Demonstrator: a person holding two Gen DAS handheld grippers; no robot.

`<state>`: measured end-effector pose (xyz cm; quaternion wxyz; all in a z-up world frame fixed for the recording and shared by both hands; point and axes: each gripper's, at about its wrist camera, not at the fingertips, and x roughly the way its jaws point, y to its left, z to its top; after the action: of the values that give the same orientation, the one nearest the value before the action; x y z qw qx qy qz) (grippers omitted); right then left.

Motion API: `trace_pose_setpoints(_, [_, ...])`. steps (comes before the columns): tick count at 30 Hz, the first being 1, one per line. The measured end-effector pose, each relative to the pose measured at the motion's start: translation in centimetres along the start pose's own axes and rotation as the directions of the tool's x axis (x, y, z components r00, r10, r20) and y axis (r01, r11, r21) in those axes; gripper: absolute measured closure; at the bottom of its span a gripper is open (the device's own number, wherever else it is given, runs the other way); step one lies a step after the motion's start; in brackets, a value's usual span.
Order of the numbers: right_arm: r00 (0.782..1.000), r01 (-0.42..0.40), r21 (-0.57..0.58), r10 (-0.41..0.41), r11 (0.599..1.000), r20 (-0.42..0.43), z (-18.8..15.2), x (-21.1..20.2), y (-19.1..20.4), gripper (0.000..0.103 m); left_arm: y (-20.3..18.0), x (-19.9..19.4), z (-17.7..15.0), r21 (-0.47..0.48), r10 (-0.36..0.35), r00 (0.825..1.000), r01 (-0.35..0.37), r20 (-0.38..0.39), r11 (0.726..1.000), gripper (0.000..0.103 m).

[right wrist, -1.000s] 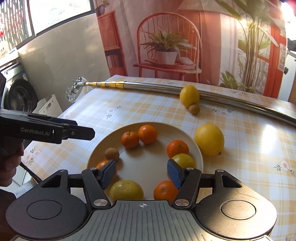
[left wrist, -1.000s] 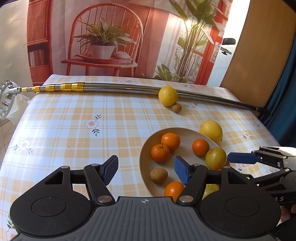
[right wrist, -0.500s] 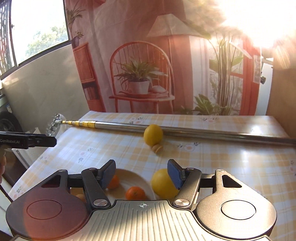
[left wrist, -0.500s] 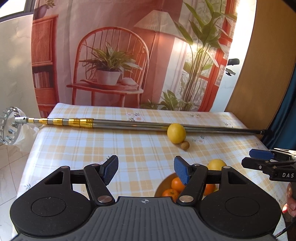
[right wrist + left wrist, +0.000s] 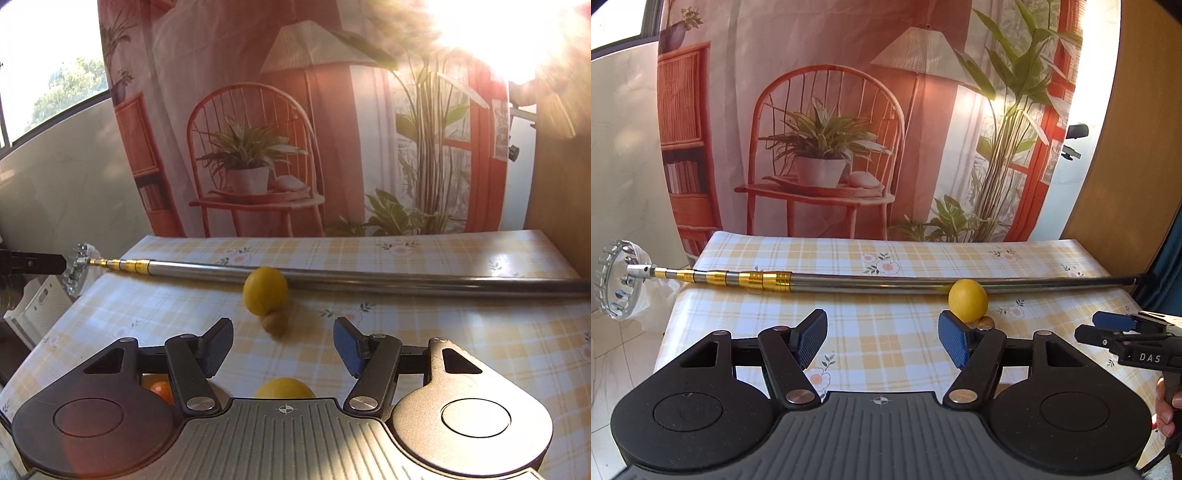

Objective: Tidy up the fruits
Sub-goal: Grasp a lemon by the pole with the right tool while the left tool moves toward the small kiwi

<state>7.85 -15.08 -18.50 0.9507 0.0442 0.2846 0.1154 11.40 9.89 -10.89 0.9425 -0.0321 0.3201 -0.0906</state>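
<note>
"das" lettering on right gripper (image 5: 1108,325); left gripper (image 5: 882,338), right gripper both agape, empty.

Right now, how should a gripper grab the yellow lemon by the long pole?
Grip the lemon across its widest middle, jaws on its left and right sides. Come from above: the pole lies right behind it, and the small brown fruit touches its near side, so both of those ways are blocked. It is round, so a grip off the middle would probably slip.
</note>
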Motion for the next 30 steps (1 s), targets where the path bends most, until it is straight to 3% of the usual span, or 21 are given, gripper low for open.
trace_pose_setpoints(10, [0.988,-0.079,0.166,0.099,0.983,-0.118,-2.5,3.6,-2.7,0.046,-0.1,2.1,-0.6,0.027,0.002,0.996,0.001,-0.084,1.0,0.034])
trace_pose_setpoints(18, [0.989,-0.084,0.152,0.101,0.985,-0.11,-2.5,3.1,-2.6,0.046,0.8,1.2,-0.2,0.0,-0.002,0.995,0.002,-0.101,1.0,0.034])
trace_pose_setpoints(30, [0.988,-0.072,0.035,0.076,0.997,-0.138,-3.9,2.8,-0.4,0.046,3.8,-0.9,-1.6,0.067,0.083,0.983,-0.073,-0.161,0.995,0.034])
